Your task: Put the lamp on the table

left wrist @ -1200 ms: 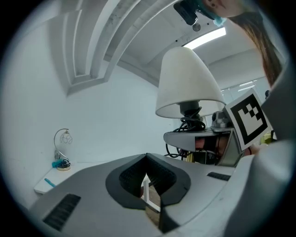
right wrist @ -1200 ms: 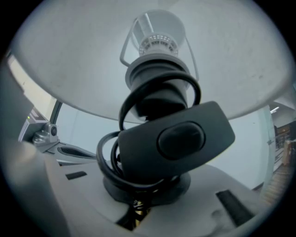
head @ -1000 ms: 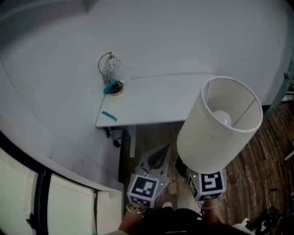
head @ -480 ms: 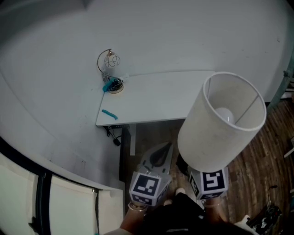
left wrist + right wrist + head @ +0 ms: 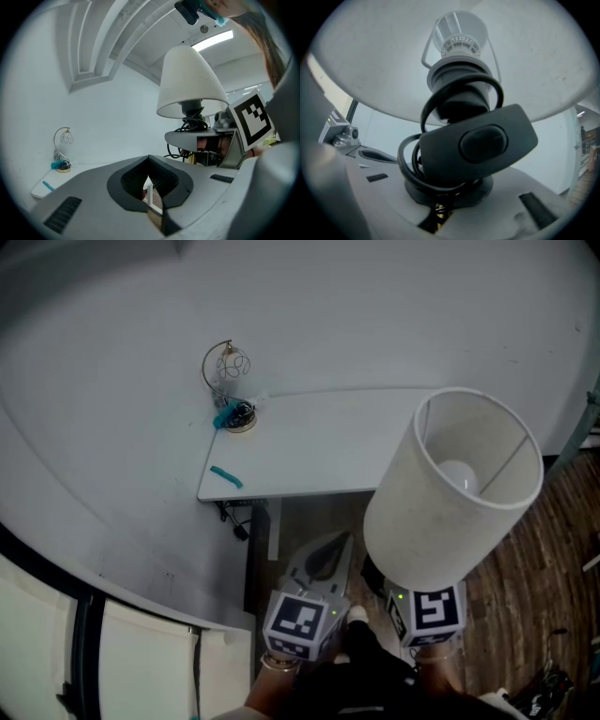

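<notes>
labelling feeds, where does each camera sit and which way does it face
Left gripper view: on the left gripper, looking level along its shut, empty jaws toward the table.
Right gripper view: on the right gripper, looking along jaws shut on the lamp.
Head view: on the person's head, looking steeply down at both grippers.
Shared: all show the lamp.

Grey left claw (image 5: 149, 164), right claw (image 5: 440, 208), black pads (image 5: 129, 180), black-and-white marker cubes (image 5: 300, 624)
</notes>
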`<state>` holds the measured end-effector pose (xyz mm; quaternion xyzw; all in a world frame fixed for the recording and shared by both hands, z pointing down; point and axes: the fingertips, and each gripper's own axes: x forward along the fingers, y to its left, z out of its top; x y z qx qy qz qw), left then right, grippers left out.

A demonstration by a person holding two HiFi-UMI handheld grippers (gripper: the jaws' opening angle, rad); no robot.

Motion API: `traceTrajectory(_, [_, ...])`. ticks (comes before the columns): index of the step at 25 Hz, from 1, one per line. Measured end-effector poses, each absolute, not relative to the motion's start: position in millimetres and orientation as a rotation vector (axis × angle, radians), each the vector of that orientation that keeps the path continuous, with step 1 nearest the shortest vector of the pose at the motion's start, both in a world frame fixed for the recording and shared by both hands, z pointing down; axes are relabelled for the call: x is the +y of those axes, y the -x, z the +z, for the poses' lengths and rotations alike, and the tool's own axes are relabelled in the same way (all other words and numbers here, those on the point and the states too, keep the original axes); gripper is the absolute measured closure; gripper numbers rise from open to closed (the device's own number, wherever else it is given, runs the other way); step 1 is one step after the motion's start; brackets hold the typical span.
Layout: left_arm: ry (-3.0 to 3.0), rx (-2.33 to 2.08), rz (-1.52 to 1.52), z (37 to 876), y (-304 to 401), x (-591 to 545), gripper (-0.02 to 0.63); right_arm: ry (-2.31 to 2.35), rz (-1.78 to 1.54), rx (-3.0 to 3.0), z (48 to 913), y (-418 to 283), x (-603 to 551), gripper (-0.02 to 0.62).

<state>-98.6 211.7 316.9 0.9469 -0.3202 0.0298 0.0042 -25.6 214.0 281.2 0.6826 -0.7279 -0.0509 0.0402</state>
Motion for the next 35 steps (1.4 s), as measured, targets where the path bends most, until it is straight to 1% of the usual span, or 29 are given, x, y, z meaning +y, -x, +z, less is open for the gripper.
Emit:
traceTrajectory(23, [-2.953, -1.084, 0.137, 320, 55, 118, 0.612, -2.100, -0.093, -2.244, 298, -32, 122, 0.572])
traceTrajectory(35, [-2.934, -1.106, 0.142, 321, 39, 65, 0.612, -2.084, -0.111, -2.245, 304, -49, 69, 0.572])
